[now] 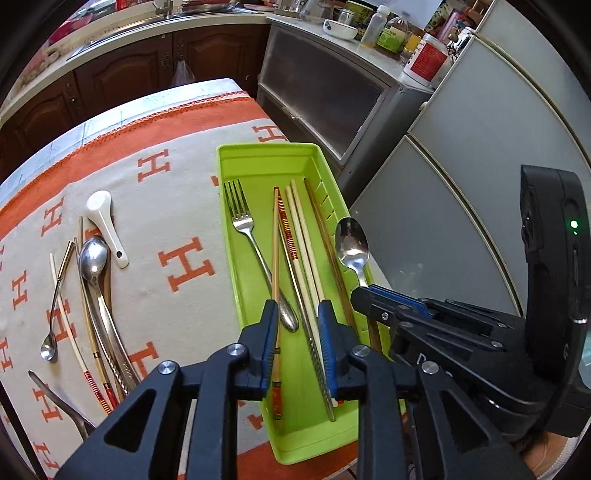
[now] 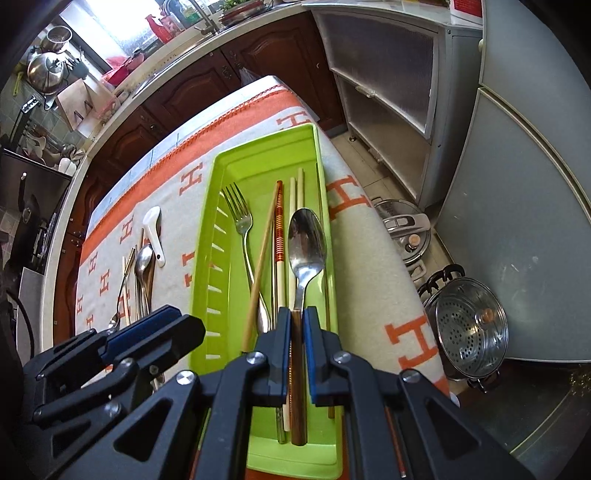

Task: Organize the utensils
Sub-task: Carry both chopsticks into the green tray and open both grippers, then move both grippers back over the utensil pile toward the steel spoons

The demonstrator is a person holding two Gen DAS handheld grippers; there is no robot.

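Spoon [image 2: 307,242] in right tongs [image 2: 295,325] (over tray [image 2: 218,236])

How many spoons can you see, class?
4: white spoon, big spoon and small spoon on the cloth; fourth spoon in the right tongs over the tray. Others may be hidden.

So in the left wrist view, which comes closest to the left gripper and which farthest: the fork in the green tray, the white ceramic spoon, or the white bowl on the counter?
From the left gripper, nearest first:
1. Fork: in the green tray, its handle end lying just ahead of the fingertips.
2. White ceramic spoon: out on the cloth, off to the left.
3. White bowl: far back on the counter, upper right.
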